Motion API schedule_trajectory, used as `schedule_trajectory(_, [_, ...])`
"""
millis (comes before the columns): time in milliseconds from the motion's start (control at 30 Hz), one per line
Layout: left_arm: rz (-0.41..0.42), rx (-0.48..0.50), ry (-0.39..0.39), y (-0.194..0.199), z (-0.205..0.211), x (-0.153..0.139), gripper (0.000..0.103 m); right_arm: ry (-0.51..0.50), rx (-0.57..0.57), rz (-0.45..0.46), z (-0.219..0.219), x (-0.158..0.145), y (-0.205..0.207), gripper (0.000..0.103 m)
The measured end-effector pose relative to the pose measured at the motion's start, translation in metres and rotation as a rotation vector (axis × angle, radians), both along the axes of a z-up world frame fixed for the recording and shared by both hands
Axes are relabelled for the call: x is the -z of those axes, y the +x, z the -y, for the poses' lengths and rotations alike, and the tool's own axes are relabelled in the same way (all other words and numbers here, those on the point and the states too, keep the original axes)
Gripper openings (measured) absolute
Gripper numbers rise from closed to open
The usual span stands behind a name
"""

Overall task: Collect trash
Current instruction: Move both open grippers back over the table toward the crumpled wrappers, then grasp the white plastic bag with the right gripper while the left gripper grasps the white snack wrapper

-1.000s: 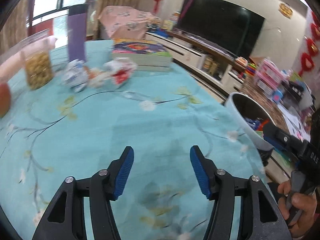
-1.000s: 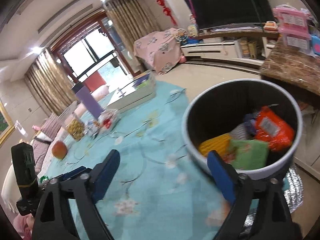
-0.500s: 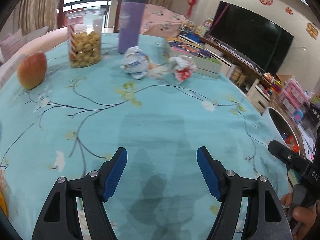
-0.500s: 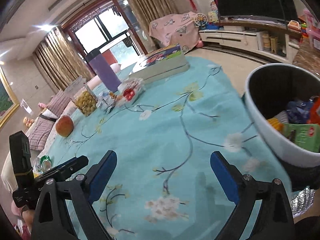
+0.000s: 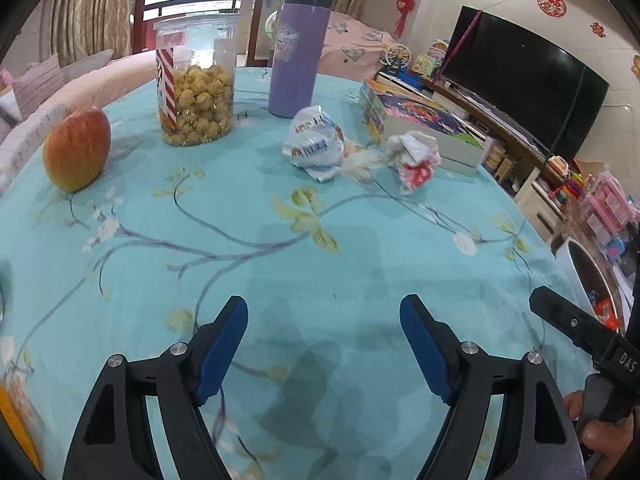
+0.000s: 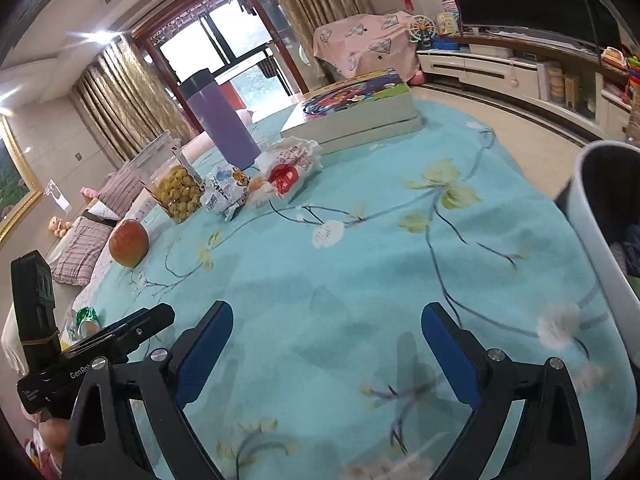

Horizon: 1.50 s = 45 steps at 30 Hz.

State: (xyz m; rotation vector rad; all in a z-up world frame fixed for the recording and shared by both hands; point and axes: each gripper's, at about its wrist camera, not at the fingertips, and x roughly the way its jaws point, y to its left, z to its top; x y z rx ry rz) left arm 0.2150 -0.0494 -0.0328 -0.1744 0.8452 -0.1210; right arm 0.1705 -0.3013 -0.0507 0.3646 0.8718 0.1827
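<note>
Hovering over a round table covered in a turquoise floral cloth, the left tongs are empty and their blue-padded jaws are opening, nothing between them. The right tongs are spread wide above the same cloth, also empty.

In the left wrist view the trash lies far across the table at about 12 o'clock from the left tongs: a crumpled white and blue wrapper, and just beside it toward 1 o'clock a crumpled white and red wrapper, with a smaller pale scrap between them. Behind them stands a purple flask, upright. At 11 o'clock is a clear jar of yellow snacks, and at 10 o'clock a red apple. A flat colourful box lies at 1 o'clock, touching the red wrapper.

A white bin with a dark inside stands off the table edge at 2 o'clock of the right tongs, with some coloured items inside.
</note>
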Motion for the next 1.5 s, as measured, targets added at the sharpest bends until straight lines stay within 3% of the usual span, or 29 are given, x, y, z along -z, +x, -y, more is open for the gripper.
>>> schedule_trajectory(467, [-0.004, -0.017, 0.046, 0.073, -0.006, 0.008, 0.078, 0.025, -0.048, -0.007, -0.026, 0.01, 0.072, 0.096])
schedule_trajectory(900, [0.017, -0.021, 0.054, 0.147, -0.002, 0.022, 0.078, 0.128, -0.025, 0.001, -0.029, 0.024, 0.139, 0.096])
schedule_trajectory(1000, [0.024, -0.019, 0.053, 0.161, 0.0, 0.026, 0.078, 0.117, -0.039, 0.004, -0.035, 0.026, 0.151, 0.092])
schedule_trajectory(1067, [0.017, -0.017, 0.053, 0.172, 0.0, 0.032, 0.076, 0.111, -0.054, -0.003, -0.038, 0.029, 0.159, 0.082])
schedule_trajectory(1100, [0.011, -0.014, 0.043, 0.177, -0.001, 0.034, 0.073, 0.108, -0.059, -0.008, -0.04, 0.031, 0.163, 0.08])
schedule_trajectory(1200, [0.005, 0.013, 0.009, 0.186, -0.002, 0.037, 0.042, 0.107, -0.072, -0.034, -0.043, 0.038, 0.174, 0.068])
schedule_trajectory(1233, [-0.007, 0.024, -0.001, 0.189, -0.001, 0.039, 0.038, 0.111, -0.076, -0.037, -0.041, 0.039, 0.175, 0.061])
schedule_trajectory(1267, [-0.02, 0.03, 0.0, 0.192, 0.0, 0.042, 0.037, 0.108, -0.081, -0.041, -0.042, 0.04, 0.176, 0.051])
schedule_trajectory(1500, [0.013, 0.043, 0.022, 0.186, 0.004, 0.04, 0.027, 0.095, -0.087, -0.04, -0.039, 0.038, 0.168, 0.039])
